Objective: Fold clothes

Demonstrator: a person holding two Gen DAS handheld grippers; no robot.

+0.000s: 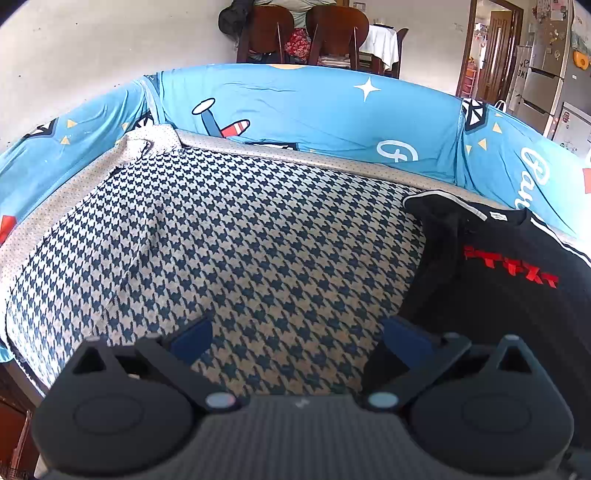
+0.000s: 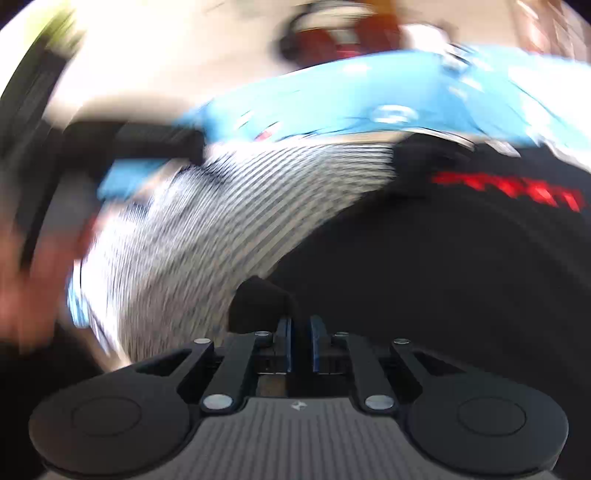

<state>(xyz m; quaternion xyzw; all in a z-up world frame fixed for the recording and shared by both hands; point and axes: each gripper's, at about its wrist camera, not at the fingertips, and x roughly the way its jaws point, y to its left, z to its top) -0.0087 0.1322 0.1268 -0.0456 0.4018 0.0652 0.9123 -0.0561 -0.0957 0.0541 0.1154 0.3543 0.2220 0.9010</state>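
Observation:
A black T-shirt (image 1: 491, 295) with red lettering and white shoulder stripes lies on the right of a houndstooth sofa seat (image 1: 240, 251). My left gripper (image 1: 295, 339) hovers over the seat, open wide, with nothing between its blue pads; its right finger sits at the shirt's left edge. The right wrist view is heavily blurred by motion. There my right gripper (image 2: 300, 332) is shut on a bunched edge of the black T-shirt (image 2: 443, 280), a dark fold poking up just left of the pads (image 2: 318, 339).
A blue cartoon-print cover (image 1: 314, 114) drapes the sofa back and arms. Behind stand wooden chairs (image 1: 303, 33) by a table with a white cloth, a doorway and a fridge (image 1: 543, 70) at the far right. A blurred dark and blue shape (image 2: 147, 162) appears at left in the right wrist view.

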